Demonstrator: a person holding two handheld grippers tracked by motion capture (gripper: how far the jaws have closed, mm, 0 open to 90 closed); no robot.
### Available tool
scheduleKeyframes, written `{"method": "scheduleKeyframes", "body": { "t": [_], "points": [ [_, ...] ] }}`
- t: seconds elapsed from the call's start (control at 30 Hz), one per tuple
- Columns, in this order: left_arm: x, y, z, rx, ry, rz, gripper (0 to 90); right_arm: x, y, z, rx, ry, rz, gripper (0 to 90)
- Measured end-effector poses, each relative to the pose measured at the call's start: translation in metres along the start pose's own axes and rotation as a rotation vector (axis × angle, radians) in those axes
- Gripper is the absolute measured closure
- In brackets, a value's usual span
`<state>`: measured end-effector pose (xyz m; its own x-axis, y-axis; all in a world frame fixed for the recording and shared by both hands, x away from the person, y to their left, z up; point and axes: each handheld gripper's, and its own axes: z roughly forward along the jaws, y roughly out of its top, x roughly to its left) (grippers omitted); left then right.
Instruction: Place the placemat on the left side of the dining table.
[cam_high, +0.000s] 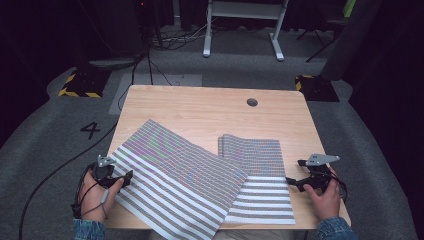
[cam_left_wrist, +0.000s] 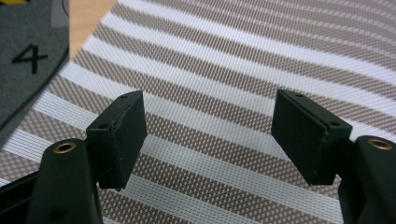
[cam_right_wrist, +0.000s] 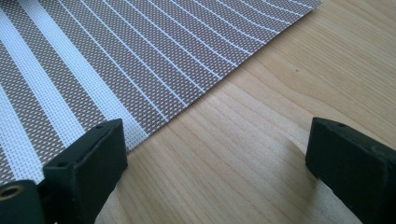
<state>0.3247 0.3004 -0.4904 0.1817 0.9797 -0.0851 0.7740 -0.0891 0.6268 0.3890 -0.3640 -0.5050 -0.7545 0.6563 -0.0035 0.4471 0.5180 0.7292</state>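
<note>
Two brown-and-white striped woven rectangular placemats are seen on the light wooden table (cam_high: 210, 107): the larger mat (cam_high: 175, 175) overlaps the smaller mat (cam_high: 260, 185) at its 9 o'clock side. The left gripper (cam_high: 125, 178) is held wide open over the larger mat, nothing gripped. The right gripper (cam_high: 292, 183) is held wide open at the smaller mat's 3 o'clock edge, empty.

High view overhead, facing forward; gripper views close, low (all share striped mats (cam_high: 200, 175)).

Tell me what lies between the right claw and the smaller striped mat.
Only bare light wooden table. In the right gripper view the open right claw sits just off the edge of the smaller brown-and-white striped woven mat.
</note>
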Motion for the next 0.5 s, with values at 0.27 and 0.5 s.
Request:
{"method": "scheduleKeyframes", "body": {
  "t": [0.27,0.5],
  "points": [
    [-0.0006,-0.0011,0.0090,-0.050,0.027,0.042,27.5,0.0000,0.0000,0.0000,0.000,0.000,0.000,5.4],
    [-0.0048,0.0049,0.0124,-0.063,0.013,0.066,44.2,0.0000,0.0000,0.0000,0.000,0.000,0.000,5.4]
  ]
}}
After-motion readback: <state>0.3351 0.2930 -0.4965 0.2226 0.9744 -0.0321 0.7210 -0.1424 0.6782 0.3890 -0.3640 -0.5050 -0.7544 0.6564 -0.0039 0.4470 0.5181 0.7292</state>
